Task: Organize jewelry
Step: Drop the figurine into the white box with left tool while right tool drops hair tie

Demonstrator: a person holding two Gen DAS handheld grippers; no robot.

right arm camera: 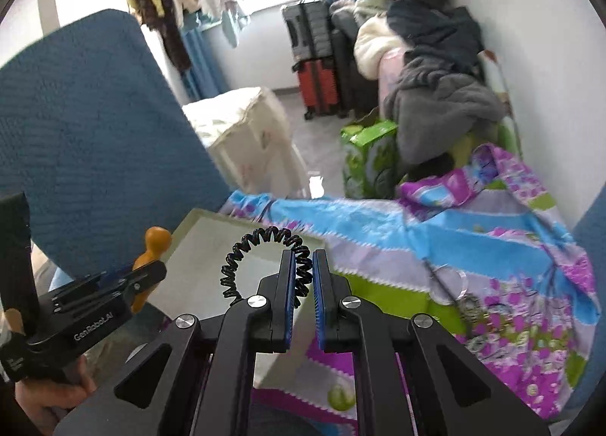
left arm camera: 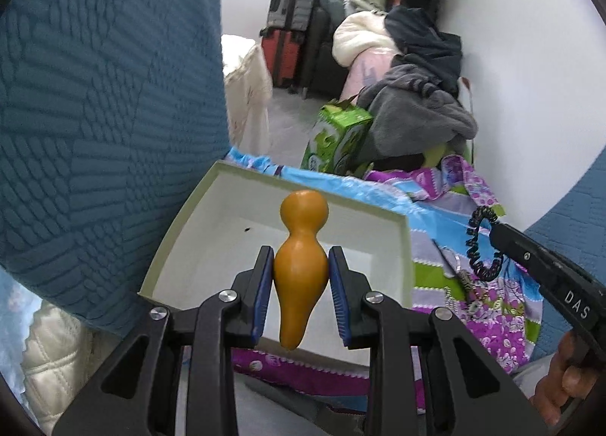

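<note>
My left gripper [left arm camera: 301, 258] is shut on an orange gourd-shaped pendant [left arm camera: 301, 246] and holds it above a shallow white box [left arm camera: 197, 243] with pale green walls. My right gripper [right arm camera: 303, 262] is shut on a black coiled bracelet [right arm camera: 261, 243], held just right of and over the box [right arm camera: 200, 265]. In the left wrist view the bracelet [left arm camera: 481, 246] hangs from the right gripper at the right. In the right wrist view the gourd [right arm camera: 151, 250] and left gripper show at lower left. A clear bangle [right arm camera: 450, 281] and small metal trinkets [right arm camera: 469, 303] lie on the patterned cloth.
The box sits on a purple, blue and green patterned cloth [right arm camera: 416, 239]. A blue textured cushion [left arm camera: 106, 95] rises at the left. Behind are a green carton [left arm camera: 337, 137], piled clothes [left arm camera: 416, 110], suitcases [left arm camera: 288, 19] and a white covered stand [right arm camera: 242, 133].
</note>
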